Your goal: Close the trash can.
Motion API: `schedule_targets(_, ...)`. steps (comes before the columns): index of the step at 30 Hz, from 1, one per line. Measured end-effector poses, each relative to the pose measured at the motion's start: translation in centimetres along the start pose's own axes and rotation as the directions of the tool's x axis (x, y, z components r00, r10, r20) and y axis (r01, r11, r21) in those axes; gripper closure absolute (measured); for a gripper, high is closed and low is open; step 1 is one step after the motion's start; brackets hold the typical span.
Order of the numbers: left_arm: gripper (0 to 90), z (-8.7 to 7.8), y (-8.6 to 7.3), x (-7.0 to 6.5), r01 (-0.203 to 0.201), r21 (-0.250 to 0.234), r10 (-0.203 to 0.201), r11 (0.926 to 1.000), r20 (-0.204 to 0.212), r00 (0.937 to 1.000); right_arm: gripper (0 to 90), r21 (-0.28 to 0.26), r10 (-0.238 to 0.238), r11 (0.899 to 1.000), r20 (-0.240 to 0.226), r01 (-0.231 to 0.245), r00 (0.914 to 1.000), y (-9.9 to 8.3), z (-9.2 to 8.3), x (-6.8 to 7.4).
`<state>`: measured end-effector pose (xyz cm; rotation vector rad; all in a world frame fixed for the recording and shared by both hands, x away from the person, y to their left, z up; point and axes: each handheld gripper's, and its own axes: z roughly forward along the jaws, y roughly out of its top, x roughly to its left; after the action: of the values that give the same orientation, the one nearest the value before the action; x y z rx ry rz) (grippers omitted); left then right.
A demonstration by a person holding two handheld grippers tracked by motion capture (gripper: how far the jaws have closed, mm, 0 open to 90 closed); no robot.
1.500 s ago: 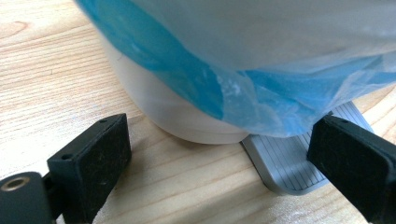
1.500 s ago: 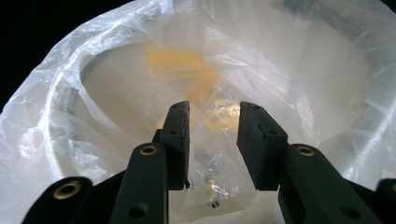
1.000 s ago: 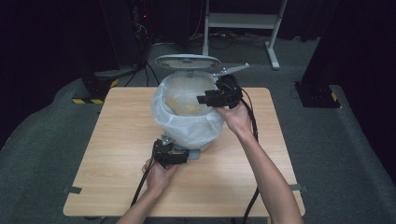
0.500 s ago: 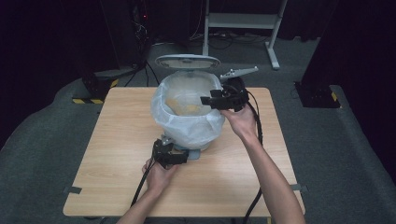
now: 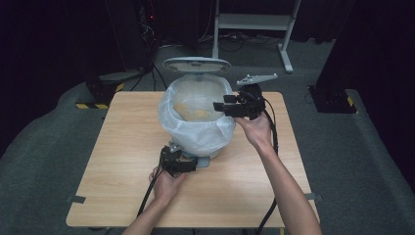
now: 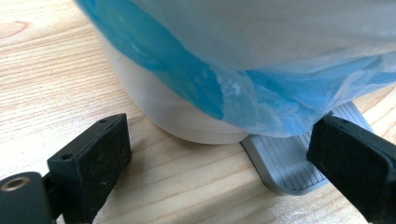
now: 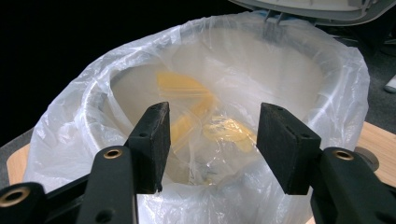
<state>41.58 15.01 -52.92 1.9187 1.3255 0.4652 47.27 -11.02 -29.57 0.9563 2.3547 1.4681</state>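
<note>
a: start at the right gripper (image 5: pixel 221 106). how do its jaws stand?

b: apart, with nothing between the pads. they have just been opening. in the right gripper view (image 7: pixel 210 140) they frame the mouth of the bin (image 7: pixel 299 60), held over its near rim.

a: and the left gripper (image 5: pixel 188 164)?

b: low on the table (image 5: pixel 122 147), at the foot of the bin. in the left gripper view (image 6: pixel 219 154) its jaws stand wide, one on each side of the bin's base (image 6: pixel 182 121), and neither pad presses on anything. the grey ribbed pedal (image 6: pixel 285 163) lies flat on the wood just inside the right-hand jaw.

a: where is the bin itself?

b: in the high view the bin (image 5: pixel 200 142) stands upright near the middle of the table, a little toward the far edge. its long axis is vertical, mouth up. the lid (image 5: pixel 195 64) is raised at the far side, hinged away from the person, and the pedal points toward the person.

a: the liner?

b: a clear bag (image 7: pixel 70 154) is folded out over the rim and hangs down the outside. low down it looks blue in the left gripper view (image 6: pixel 196 79).

a: anything inside?

b: yellowish scraps (image 7: pixel 201 116) at the bottom, seen through the plastic. i can't tell what they are.

a: any brand, label or writing?

b: none that i can read on the bin, bag or grippers.
</note>
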Motion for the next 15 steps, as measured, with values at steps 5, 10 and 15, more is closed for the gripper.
schedule_targets(5,6.3,0.0,0.0,0.0,-0.002,0.0,0.002,1.0,-0.001,1.0,44.1,-0.011,-0.001,1.0,0.0,0.001,1.0,-0.1,-0.4,0.0)
schedule_targets(10,6.3,0.0,0.0,0.0,-0.001,-0.001,0.001,1.0,-0.001,1.0,44.0,-0.019,0.002,1.0,0.001,-0.002,1.0,-0.3,-0.8,0.0)
schedule_targets(15,6.3,0.0,0.0,0.0,-0.002,0.0,0.002,1.0,0.0,1.0,44.0,-0.026,0.003,1.0,-0.003,-0.003,1.0,-0.4,-1.2,0.0)
